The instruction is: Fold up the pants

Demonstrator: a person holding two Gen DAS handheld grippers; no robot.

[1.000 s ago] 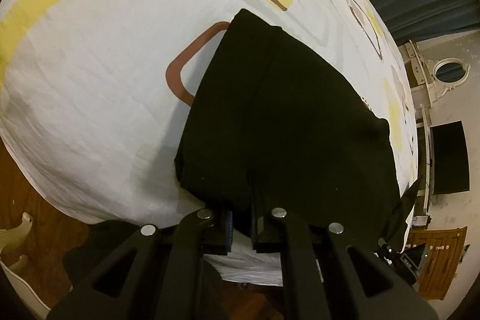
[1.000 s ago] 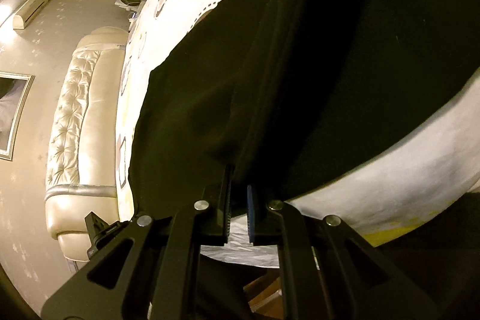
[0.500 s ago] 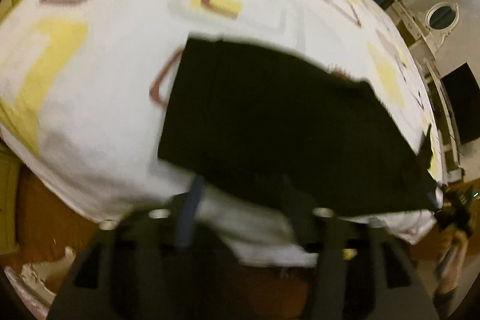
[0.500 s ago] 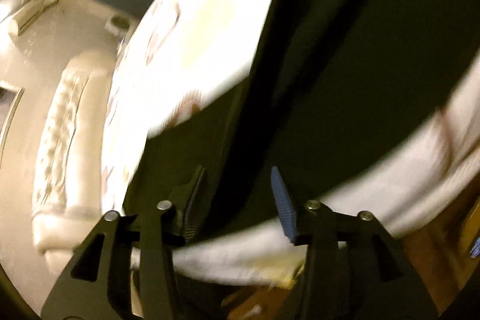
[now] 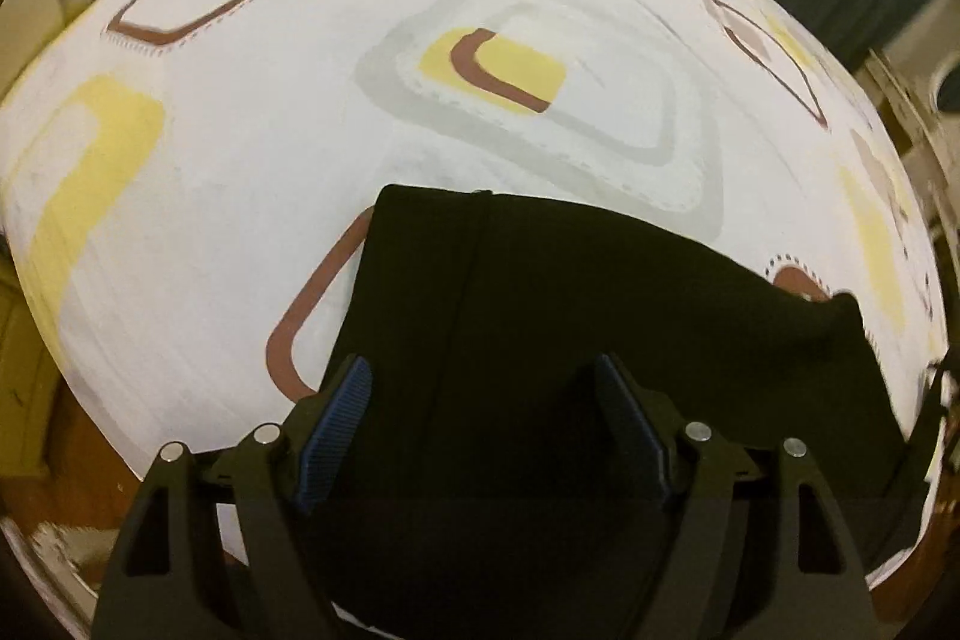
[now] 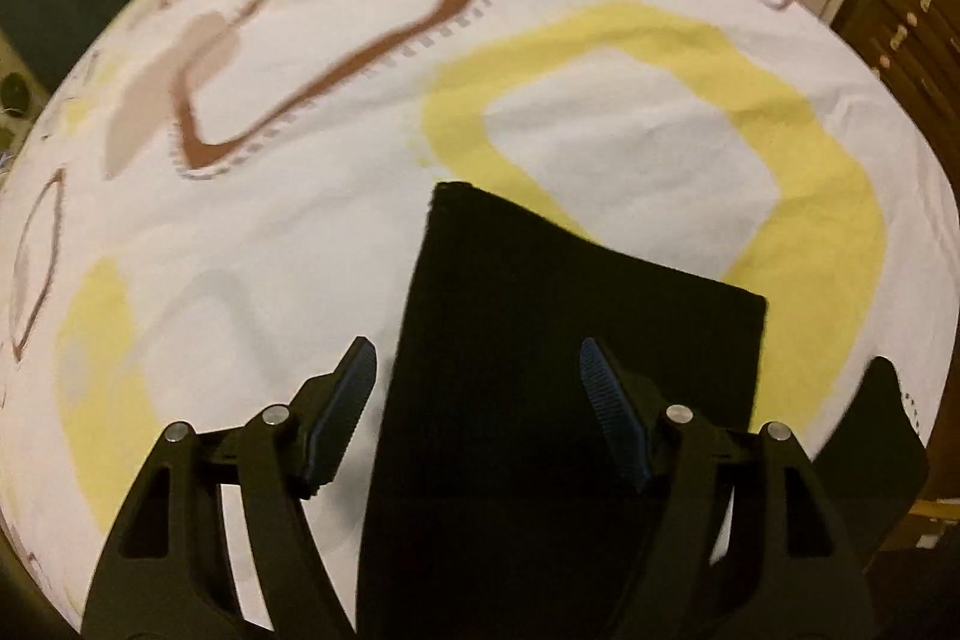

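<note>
Both jaws: just swung apart, nothing pinched in either one now. A second back each was clamped tight on a bit of black cloth.
Left gripper (image 5: 483, 400): blue pads (image 5: 333, 430) wide apart, hovering over the near edge of the pants, fabric lying slack underneath rather than gripped.
Right gripper (image 6: 477, 388): same deal, a bit less spread, empty, above the other end of the bundle.
Pants (image 5: 600, 316): black, lying flat as a tidy folded slab near the front edge of the bed, no loose leg dangling that I can see.
Bedsheet (image 5: 240, 148): white with yellow and brown squares, the cloth rests straight on it.
What it means: looks like that fold got dropped in place and released. Either done, or one more halving left, can't say which.
</note>
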